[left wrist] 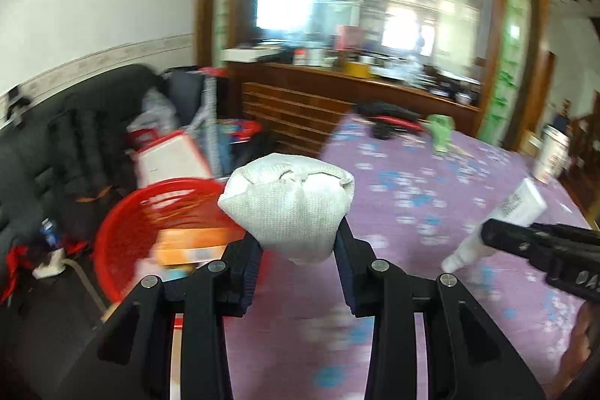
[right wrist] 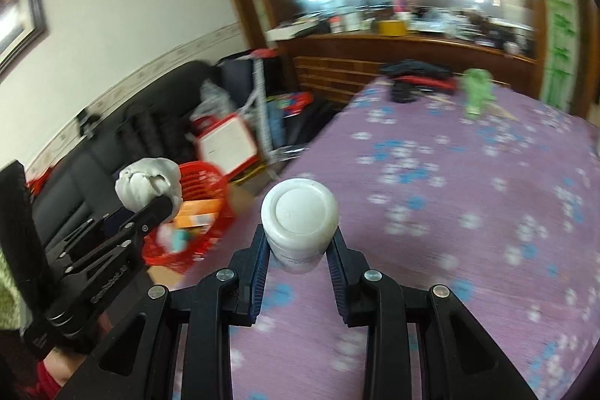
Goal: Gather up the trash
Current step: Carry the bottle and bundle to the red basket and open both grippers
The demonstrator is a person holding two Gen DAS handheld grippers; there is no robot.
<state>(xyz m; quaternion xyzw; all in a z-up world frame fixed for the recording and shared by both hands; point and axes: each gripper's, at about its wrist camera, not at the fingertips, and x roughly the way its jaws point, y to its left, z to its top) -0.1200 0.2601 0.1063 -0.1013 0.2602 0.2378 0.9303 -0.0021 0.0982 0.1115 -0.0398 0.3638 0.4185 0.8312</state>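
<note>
Our left gripper (left wrist: 298, 242) clamps a white wad (left wrist: 287, 201) over the red basket (left wrist: 123, 231); our right gripper (right wrist: 298, 250) pinches a white tube (right wrist: 300, 218).

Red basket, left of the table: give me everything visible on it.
The red basket is a round, open-topped bin that looks like plastic, with slotted or ribbed walls blurred by motion. It sits low beside the purple floral tablecloth, in front of the dark sofa. Inside lie an orange carton and some pale and teal scraps. In the right wrist view it shows past the left gripper, whose crumpled white wad is not touching it.
</note>
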